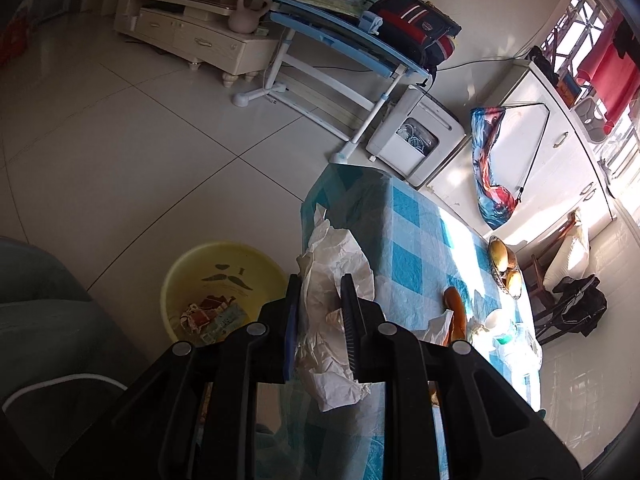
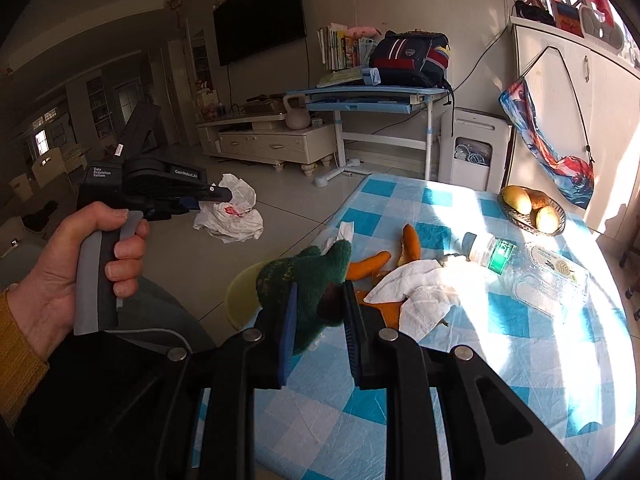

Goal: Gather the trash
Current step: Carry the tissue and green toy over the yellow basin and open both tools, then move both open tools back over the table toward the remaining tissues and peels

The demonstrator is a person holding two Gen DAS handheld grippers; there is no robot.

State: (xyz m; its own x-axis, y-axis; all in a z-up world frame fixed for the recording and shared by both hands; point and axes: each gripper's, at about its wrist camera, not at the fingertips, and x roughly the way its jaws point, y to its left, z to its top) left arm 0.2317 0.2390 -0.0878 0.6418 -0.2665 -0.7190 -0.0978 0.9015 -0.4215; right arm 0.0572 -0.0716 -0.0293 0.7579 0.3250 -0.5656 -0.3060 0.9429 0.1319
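The crumpled white plastic bag [image 2: 230, 210] is pinched by the left hand-held gripper [image 2: 208, 196] off the desk's [image 2: 440, 380] left edge; it should be carried over the yellow plastic basin [image 1: 224, 276] before release. The right hand-held gripper [image 2: 320, 316] pinches a dark green fuzzy peel [image 2: 308, 280].

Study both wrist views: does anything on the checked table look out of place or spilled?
Yes. Orange peels, a crumpled white tissue and an empty plastic bottle lying on its side litter the table, beside a tidy fruit basket.
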